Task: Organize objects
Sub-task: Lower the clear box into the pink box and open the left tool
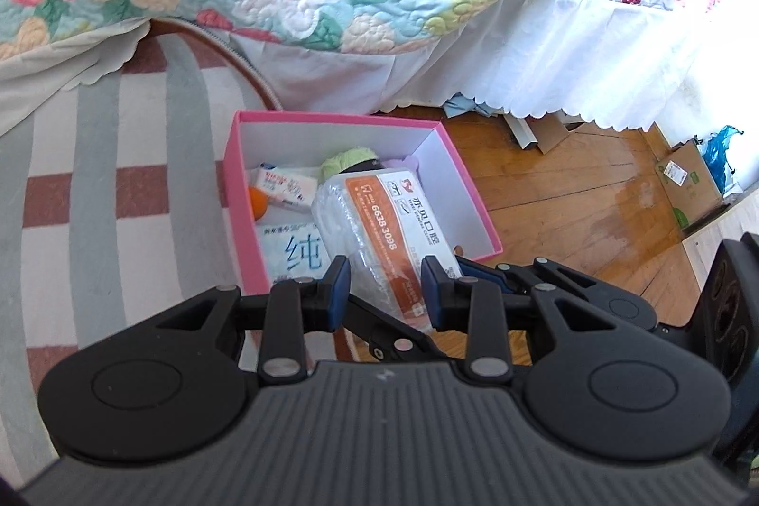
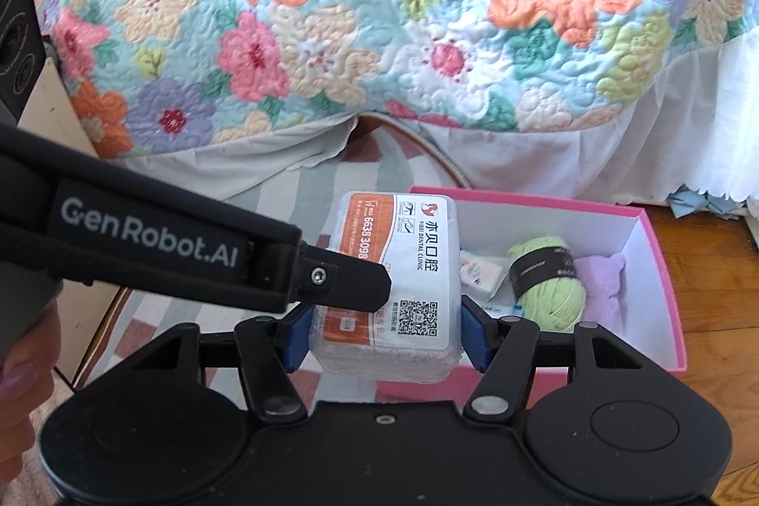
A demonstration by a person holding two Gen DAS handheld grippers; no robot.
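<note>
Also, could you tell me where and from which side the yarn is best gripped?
Probably across its middle, at the black band, coming from above: the yarn lies on its side in the pink box, whose walls block the sides, with a packet and purple plush flanking it.

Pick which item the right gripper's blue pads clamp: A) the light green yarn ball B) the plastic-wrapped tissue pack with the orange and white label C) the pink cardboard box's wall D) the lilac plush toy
B: the right gripper has its pads pressed on both sides of the tissue pack, held over the pink box.
</note>
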